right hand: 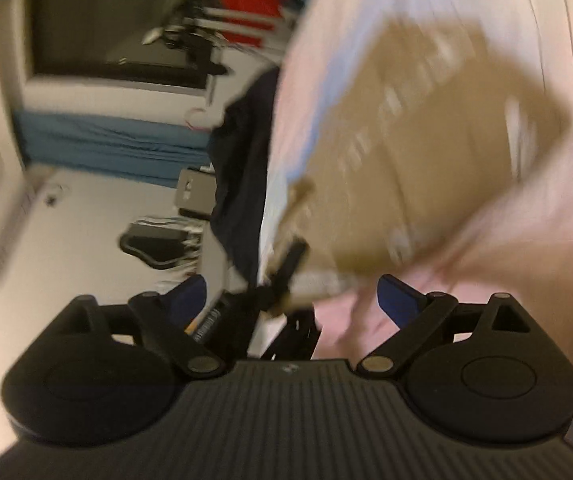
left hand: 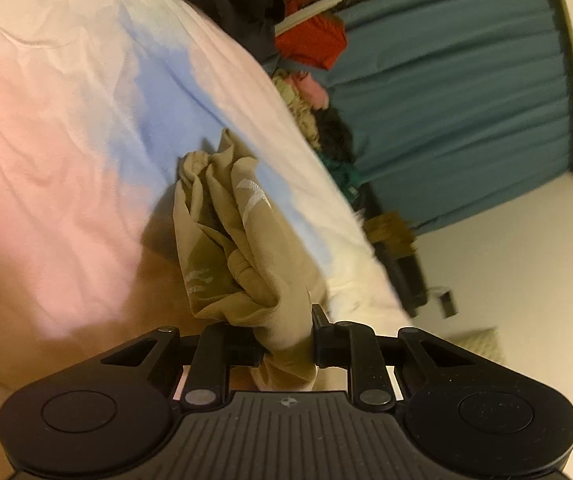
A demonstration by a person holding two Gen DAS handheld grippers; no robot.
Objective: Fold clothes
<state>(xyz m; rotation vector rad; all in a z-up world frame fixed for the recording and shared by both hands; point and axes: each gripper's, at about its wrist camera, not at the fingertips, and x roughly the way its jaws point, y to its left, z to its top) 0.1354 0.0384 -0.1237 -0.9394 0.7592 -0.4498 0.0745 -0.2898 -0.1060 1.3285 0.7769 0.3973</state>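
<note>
Your left gripper is closed down narrow on a bunched edge of the tan garment. The cloth passes between the pads and rises away from them in a crumpled column, so the grip carries that end. A pinch on gathered fabric like this suits lifting and pulling the piece straight before any fold; judge it as a hold for spreading, not for creasing.

Your right gripper stands wide apart, its blue pads well clear of any cloth, and it holds nothing. The right wrist view is blurred, so fine contact cannot be read there. The black linkage between the jaws appears to be the other tool.

Beyond the jaws, the tan garment spreads as a broad flat panel on the bedspread, which is pink, white and blue. It is not yet folded. Your free gripper probably needs a second corner to tension the piece.

Farther off, the bed edge falls to a pale floor. A teal curtain hangs behind a loose pile of clothes.
</note>
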